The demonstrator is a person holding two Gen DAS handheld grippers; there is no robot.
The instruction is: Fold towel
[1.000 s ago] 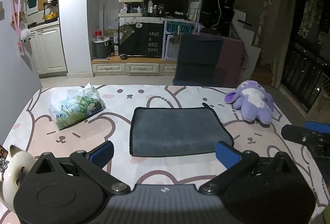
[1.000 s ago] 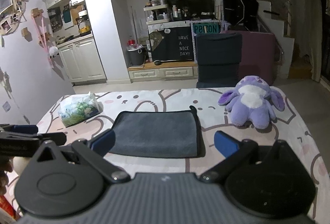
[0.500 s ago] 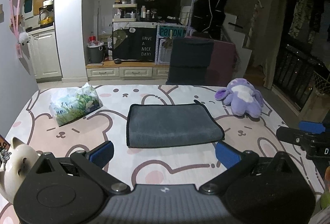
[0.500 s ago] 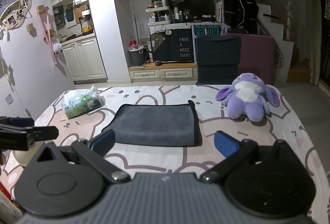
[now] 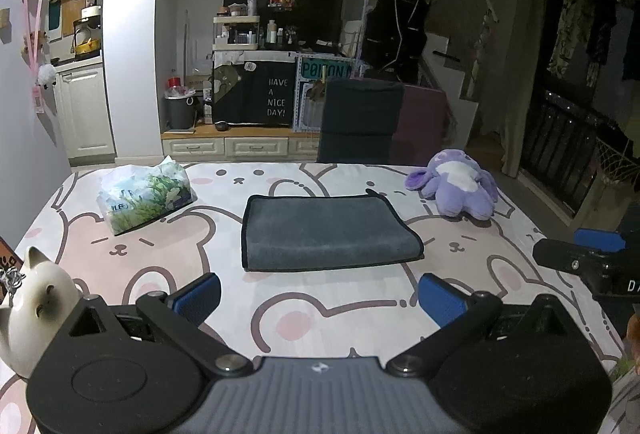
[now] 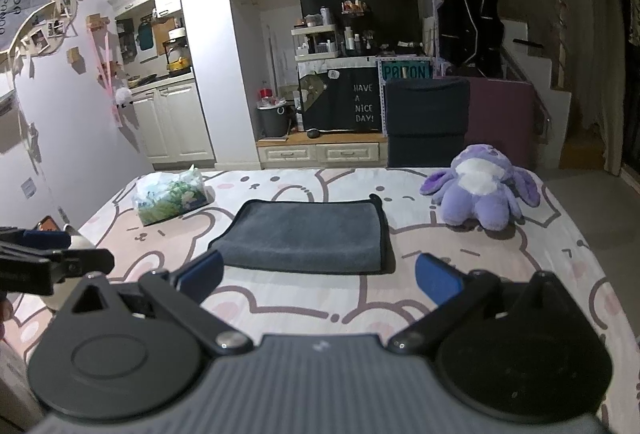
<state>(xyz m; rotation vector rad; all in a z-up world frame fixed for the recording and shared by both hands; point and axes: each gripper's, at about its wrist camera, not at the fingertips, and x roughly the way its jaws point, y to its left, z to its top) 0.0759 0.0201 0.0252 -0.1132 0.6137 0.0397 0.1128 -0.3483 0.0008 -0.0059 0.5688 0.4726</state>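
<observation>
A dark grey towel with black edging lies folded flat in the middle of the table; it also shows in the right wrist view. My left gripper is open and empty, held back from the towel's near edge. My right gripper is open and empty, just short of the towel's near edge. Each gripper shows in the other's view: the right gripper at the right, the left gripper at the left.
A tissue pack lies at the back left and a purple plush toy at the back right. A white cat figurine stands at the near left. The table wears a pink bear-print cloth. A dark chair stands behind.
Both grippers have pulled back and risen away from the towel, so it looks smaller and farther. The towel has not moved. Both grippers stay open.
</observation>
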